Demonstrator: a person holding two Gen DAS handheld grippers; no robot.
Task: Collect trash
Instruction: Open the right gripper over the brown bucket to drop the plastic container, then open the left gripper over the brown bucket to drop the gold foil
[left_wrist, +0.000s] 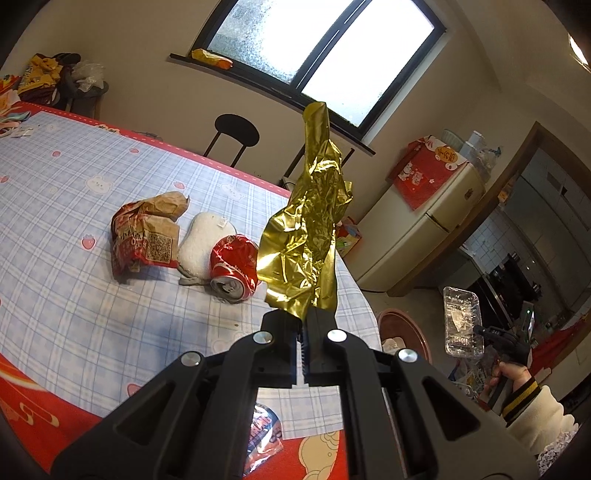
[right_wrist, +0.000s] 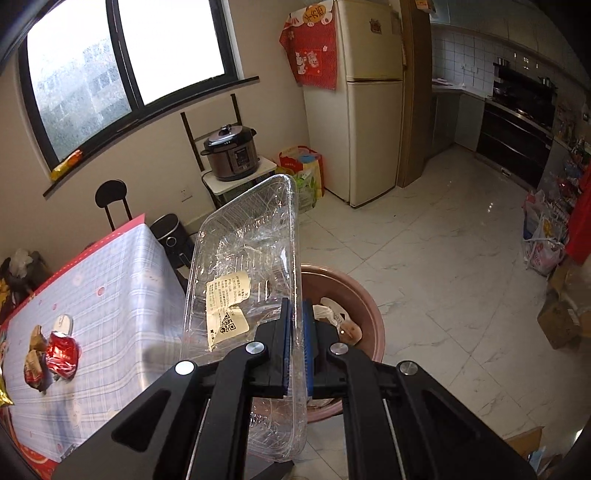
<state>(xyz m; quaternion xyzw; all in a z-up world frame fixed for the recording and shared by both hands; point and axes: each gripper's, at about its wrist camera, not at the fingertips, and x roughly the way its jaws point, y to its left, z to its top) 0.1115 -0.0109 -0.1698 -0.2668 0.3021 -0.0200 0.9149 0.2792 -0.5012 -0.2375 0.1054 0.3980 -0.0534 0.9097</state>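
My left gripper (left_wrist: 303, 318) is shut on a crumpled gold foil wrapper (left_wrist: 308, 236) and holds it upright above the checked tablecloth (left_wrist: 74, 258). On the table lie a crushed red can (left_wrist: 233, 268), a torn red and brown paper bag (left_wrist: 146, 232) and a white pad (left_wrist: 205, 245). My right gripper (right_wrist: 296, 325) is shut on the rim of a clear plastic tray (right_wrist: 243, 258) with a paper label, held beside the table above a pink basin (right_wrist: 364, 306) on the floor. The tray (left_wrist: 461, 321) and basin (left_wrist: 400, 325) also show in the left wrist view.
A red snack packet (left_wrist: 264, 435) lies at the table's near edge. A black stool (left_wrist: 236, 133) and a fridge (right_wrist: 373, 96) stand by the wall. A pressure cooker (right_wrist: 231, 153) sits on a small stand. Bags and boxes (right_wrist: 546, 240) line the right floor.
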